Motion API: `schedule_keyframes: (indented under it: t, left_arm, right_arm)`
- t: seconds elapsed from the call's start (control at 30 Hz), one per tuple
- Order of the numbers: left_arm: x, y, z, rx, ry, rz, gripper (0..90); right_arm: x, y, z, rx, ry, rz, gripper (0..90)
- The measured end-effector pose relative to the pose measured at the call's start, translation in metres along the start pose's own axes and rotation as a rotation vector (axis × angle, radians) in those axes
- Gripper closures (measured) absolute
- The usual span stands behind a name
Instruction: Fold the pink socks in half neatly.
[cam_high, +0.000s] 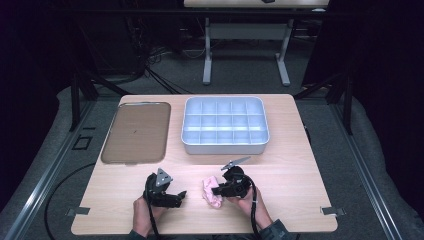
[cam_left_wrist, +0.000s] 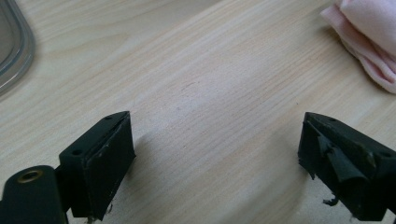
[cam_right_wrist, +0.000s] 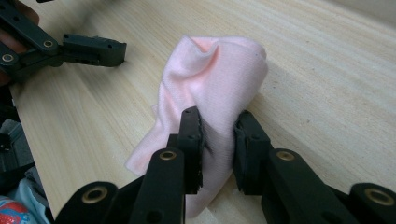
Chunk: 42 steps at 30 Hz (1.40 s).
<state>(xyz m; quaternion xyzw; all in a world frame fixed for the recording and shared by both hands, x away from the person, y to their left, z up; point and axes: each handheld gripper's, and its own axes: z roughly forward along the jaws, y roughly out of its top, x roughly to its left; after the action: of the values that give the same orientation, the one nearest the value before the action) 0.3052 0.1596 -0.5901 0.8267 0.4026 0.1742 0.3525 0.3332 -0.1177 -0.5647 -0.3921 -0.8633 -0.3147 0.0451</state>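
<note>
work seems barely begun: pink cloth (cam_right_wrist: 210, 88) lies crumpled near the tabletop's front edge, pinched by the right gripper (cam_right_wrist: 218, 140); left gripper (cam_left_wrist: 215, 154) gapes empty beside it, compartment tray (cam_high: 224, 145) unfilled.

A light wooden table (cam_high: 300, 150) stands on grey floor (cam_high: 240, 75) in a dark room, with another white-legged table (cam_high: 245, 50) at twelve o'clock.
</note>
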Motion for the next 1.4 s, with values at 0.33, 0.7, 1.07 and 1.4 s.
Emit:
schedule_keyframes:
  t: [0.33,0.7,1.07,1.4]
  left_arm:
    - [0.001,-0.001,0.001,-0.01,0.0,-0.002,7.9]
    - [0.001,-0.001,0.001,-0.01,0.001,-0.003,8.0]
    - [0.001,-0.001,0.001,-0.01,0.001,-0.002,8.0]
    - [0.001,-0.001,0.001,-0.01,0.001,-0.003,8.0]
  right_arm:
    - [0.0,-0.003,-0.001,-0.021,0.007,-0.009,76.0]
    - [0.001,-0.005,-0.003,-0.05,0.022,-0.025,76.1]
    - [0.008,-0.007,-0.012,-0.113,0.043,-0.067,76.2]
    - [0.009,-0.009,-0.031,-0.215,-0.005,-0.055,76.1]
